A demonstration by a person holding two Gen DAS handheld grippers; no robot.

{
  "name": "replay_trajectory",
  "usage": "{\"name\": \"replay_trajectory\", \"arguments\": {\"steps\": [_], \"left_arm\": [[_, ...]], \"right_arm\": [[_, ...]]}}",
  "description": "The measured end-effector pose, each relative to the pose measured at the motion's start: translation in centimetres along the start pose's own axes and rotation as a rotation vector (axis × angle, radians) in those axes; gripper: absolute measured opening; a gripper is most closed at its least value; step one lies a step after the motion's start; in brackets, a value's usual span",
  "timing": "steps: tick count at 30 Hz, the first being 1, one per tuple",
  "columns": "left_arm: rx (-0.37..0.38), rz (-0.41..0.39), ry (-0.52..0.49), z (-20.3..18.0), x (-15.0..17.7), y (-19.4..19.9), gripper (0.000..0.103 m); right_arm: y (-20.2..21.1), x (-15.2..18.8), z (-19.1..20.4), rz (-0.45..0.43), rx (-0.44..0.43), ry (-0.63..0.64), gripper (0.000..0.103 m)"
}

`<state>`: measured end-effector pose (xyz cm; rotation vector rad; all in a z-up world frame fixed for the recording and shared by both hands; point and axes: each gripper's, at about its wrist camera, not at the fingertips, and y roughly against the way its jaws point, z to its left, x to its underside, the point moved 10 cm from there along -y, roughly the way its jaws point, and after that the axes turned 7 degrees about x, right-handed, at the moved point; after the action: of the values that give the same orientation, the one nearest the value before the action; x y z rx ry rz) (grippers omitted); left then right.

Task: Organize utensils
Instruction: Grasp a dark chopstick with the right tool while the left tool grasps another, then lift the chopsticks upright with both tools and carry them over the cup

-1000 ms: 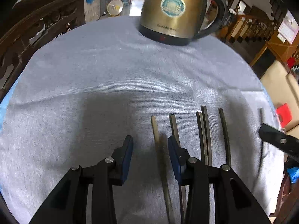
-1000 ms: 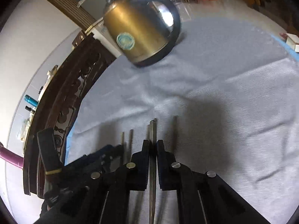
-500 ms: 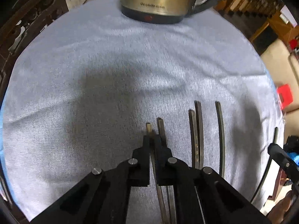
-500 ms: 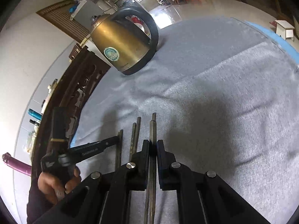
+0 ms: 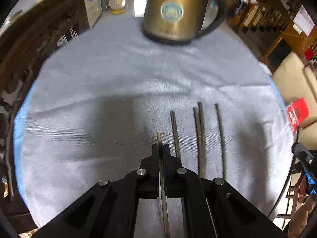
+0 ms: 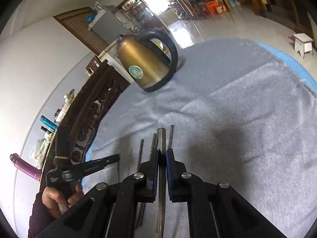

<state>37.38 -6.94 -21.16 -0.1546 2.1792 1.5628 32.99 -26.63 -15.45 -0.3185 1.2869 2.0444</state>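
Several dark chopsticks (image 5: 200,138) lie side by side on the grey cloth (image 5: 99,91). My left gripper (image 5: 160,148) is shut on a pale-tipped chopstick (image 5: 159,136), which sits a little above the cloth, left of the row. My right gripper (image 6: 162,152) is shut on another chopstick (image 6: 161,136), held over three that lie on the cloth (image 6: 141,152). In the right wrist view the left gripper (image 6: 116,157) shows at the left, held by a hand (image 6: 57,198). The right gripper (image 5: 303,154) pokes in at the right edge of the left wrist view.
A brass-coloured electric kettle (image 5: 174,13) (image 6: 146,67) with a black handle stands at the far side of the cloth. A carved dark wooden chair back (image 6: 93,107) runs along the left edge. A red box (image 5: 298,113) sits beyond the right edge.
My left gripper went from open around the pale-tipped chopstick to shut on it, then rose with it. The right gripper lifted and drew back with its chopstick.
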Motion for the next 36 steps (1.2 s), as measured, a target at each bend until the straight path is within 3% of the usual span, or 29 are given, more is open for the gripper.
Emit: {"name": "replay_trajectory", "arguments": {"steps": [8, 14, 17, 28, 36], "left_arm": [[-0.004, -0.230, -0.060, -1.1, 0.3, 10.0, 0.003], [0.053, -0.409, -0.069, -2.2, 3.2, 16.5, 0.003], [0.045, -0.479, -0.071, -2.3, 4.6, 18.7, 0.003], [0.073, -0.596, -0.114, -4.5, 6.8, 25.1, 0.000], [0.080, -0.594, -0.121, -4.6, 7.1, 25.1, 0.000]], "right_arm": [[6.6, 1.2, 3.1, -0.179, 0.041, 0.110, 0.009], [10.7, 2.9, 4.7, -0.293, 0.053, 0.147, 0.009], [12.1, 3.8, 5.1, -0.322, 0.053, 0.153, 0.009], [17.1, 4.0, 8.0, -0.441, 0.045, 0.210, 0.009], [18.0, 4.6, 9.2, -0.448, 0.034, 0.230, 0.009]]}}
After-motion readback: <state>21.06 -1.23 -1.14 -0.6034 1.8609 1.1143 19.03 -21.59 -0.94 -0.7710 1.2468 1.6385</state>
